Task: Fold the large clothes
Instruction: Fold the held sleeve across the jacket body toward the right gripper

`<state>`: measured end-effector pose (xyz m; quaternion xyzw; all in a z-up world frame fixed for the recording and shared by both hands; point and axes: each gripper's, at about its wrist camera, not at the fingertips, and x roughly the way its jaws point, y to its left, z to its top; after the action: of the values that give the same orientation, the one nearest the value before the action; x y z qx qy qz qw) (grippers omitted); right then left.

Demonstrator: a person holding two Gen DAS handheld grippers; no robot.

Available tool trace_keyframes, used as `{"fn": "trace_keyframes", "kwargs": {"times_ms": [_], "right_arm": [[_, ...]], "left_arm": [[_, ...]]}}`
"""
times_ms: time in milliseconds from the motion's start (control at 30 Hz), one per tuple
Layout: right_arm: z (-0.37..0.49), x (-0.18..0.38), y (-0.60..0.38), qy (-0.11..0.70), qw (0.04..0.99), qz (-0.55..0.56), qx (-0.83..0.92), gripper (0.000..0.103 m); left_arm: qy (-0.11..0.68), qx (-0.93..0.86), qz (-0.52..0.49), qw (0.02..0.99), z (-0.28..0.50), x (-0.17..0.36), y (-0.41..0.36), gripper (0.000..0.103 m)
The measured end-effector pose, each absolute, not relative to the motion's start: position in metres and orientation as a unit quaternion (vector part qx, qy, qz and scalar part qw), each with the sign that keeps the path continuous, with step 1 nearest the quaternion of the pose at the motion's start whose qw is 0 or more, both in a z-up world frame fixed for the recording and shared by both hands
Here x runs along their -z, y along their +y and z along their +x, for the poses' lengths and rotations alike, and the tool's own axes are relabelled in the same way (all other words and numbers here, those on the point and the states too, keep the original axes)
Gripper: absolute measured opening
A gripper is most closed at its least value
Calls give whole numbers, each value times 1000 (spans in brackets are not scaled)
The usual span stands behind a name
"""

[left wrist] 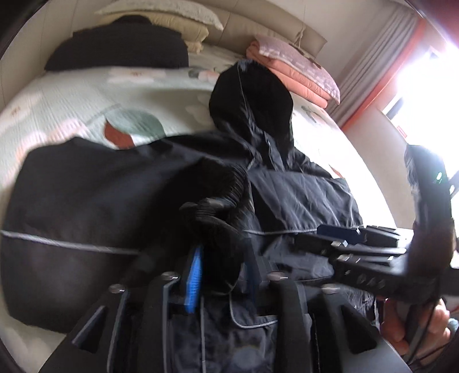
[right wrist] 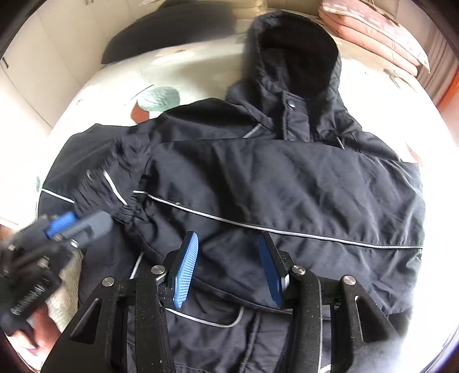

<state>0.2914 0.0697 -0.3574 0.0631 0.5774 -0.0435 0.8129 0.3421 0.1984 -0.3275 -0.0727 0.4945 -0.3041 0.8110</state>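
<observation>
Fabric fills our left wrist view: a dark navy hooded padded jacket with thin grey piping (left wrist: 301, 200) lies spread on a pale quilted bedspread printed with green and rust flowers (left wrist: 71, 97), hood pointing toward the headboard. Our left gripper (left wrist: 221, 275) has its blue ribbed pads pressed onto the ribbed black knit cuff of a sleeve (left wrist: 221, 200), which rises from between the fingers above the jacket's body. To the right, our right gripper (left wrist: 344, 232) reaches in sideways over the jacket's front; from here we cannot tell how its fingers stand. Beyond the hood we see a stack of folded pink blankets (left wrist: 298, 69), and at the far left a folded black garment (left wrist: 120, 46) in front of cream pillows (left wrist: 178, 17). Grey curtains (left wrist: 370, 60) hang beside a bright window.

In the right wrist view the jacket (right wrist: 287, 186) lies face up, its snap-fastened collar and hood toward the top, with one sleeve folded across the chest. Our right gripper (right wrist: 229, 266) hovers over the lower front, its blue pads spread apart and pinching nothing. At the left, blurred, the left gripper (right wrist: 71, 226) clamps the sleeve cuff (right wrist: 103, 183) and holds it over the jacket's left side. The pink blankets (right wrist: 373, 31) sit at the top right corner of the bedspread (right wrist: 186, 71).
</observation>
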Motion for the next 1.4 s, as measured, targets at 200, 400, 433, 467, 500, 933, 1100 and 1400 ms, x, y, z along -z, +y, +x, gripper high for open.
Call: {"fn": "trace_keyframes", "kwargs": {"times_ms": [200,400,433,467,500,933,1100,1400], "right_arm": [[303,354,73,580,808,101,-1,51],[322,363,100,588,788,166,-78,68],[326,368,104,592,782,176,-84,68],[329,374,107,595,776,188,-91,68],[332,380,110,599,770,199,-96,68],[328,381,136,582,770,230,-128,32],[313,327,110,553,789,230,-135,27],[279,239,4,510,845,153,-59,27]], "left_arm": [[530,320,-105,778,340,346,208,61],[533,326,-111,773,335,335,229,61],[531,324,-111,775,332,334,234,61],[530,319,-111,778,329,331,241,61],[531,318,-111,778,327,331,246,61],[504,212,-94,832,326,302,319,61],[487,186,-104,847,343,287,330,61],[493,233,-71,835,360,290,256,61]]}}
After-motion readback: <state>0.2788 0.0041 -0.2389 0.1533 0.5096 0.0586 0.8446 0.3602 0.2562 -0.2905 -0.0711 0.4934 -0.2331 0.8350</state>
